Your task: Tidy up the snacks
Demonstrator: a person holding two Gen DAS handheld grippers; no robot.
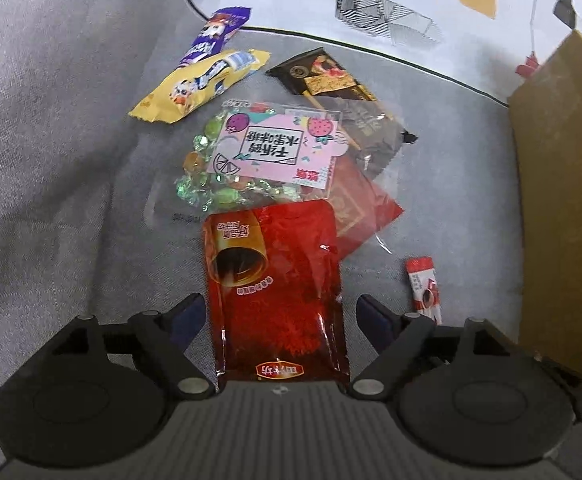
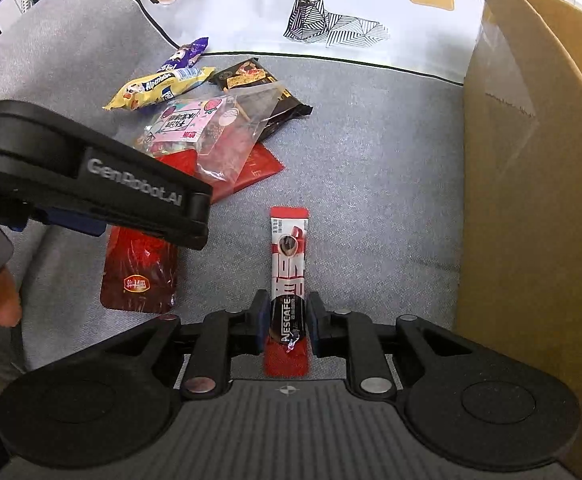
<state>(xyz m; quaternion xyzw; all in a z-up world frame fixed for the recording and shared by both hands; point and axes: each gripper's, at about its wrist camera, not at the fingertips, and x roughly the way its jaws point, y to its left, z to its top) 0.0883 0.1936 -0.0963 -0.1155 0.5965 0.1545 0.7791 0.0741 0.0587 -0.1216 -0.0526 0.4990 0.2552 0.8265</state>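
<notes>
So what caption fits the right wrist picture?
Right gripper around a coffee stick beside a cardboard box.

Bare grey cushion [image 2: 379, 184] lies open between the coffee stick [image 2: 288, 264] and the cardboard box [image 2: 531, 208], whose wall blocks the right side. To the left, the snack pile [image 2: 211, 132] and red pouch [image 2: 141, 276] crowd the cushion, with the left gripper [image 2: 103, 196] hanging over them.

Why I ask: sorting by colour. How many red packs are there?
3: a red pouch between the left gripper's open jaws, a coffee stick in the right gripper's, a flat red packet under the candy bag. Others may hide.
</notes>
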